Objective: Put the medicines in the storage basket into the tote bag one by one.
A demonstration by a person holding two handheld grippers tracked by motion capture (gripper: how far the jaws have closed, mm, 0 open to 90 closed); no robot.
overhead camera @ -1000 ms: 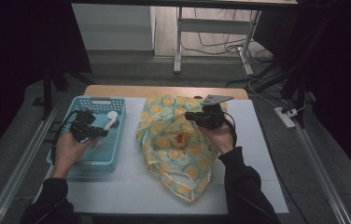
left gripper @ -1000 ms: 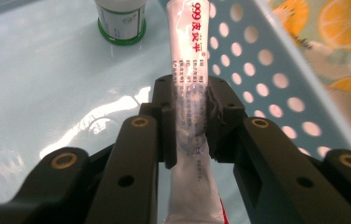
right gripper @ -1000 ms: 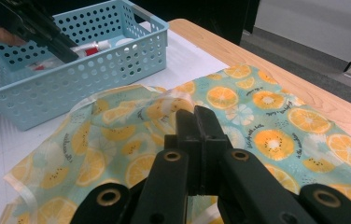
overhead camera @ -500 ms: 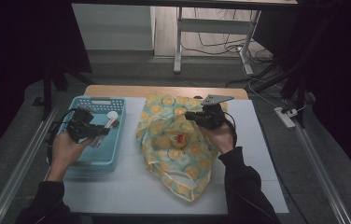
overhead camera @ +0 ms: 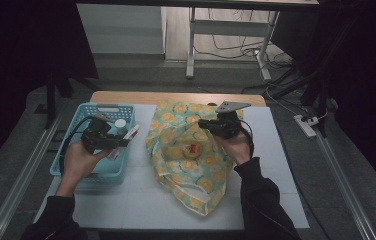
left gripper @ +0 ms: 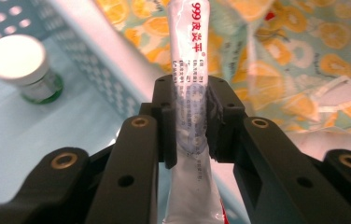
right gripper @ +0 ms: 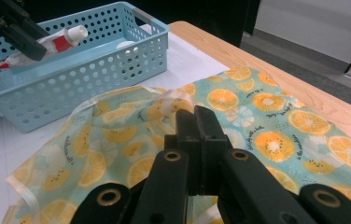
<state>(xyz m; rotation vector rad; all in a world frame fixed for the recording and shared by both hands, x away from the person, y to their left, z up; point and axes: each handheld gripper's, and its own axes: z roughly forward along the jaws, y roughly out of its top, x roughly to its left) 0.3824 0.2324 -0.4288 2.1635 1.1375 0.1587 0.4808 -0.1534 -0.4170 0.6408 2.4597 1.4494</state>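
Table (overhead camera: pixel 141 200), white top w/ wooden far edge, seen from above. Centre: orange-print bag (overhead camera: pixel 186 155), crumpled, lying flat; a small red item (overhead camera: pixel 194 148) shows in its middle, too small to identify. Left of bag: blue basket (overhead camera: pixel 83 172), perforated walls, holding a white-capped jar (left gripper: pixel 22 60) near its far end. L gripper (overhead camera: pixel 121 143) is over the basket's right wall, clenched on a white ointment tube (left gripper: pixel 190 107) w/ red print; the tube runs lengthwise betw. the pads, its capped end pointing toward the bag, clear of the basket floor. R gripper (overhead camera: pixel 203 123) is at the bag's far right part, jaws closed tight on a fold of the bag's edge, per R gripper view (right gripper: pixel 197 140). Both forearms enter from bottom in dark sleeves.
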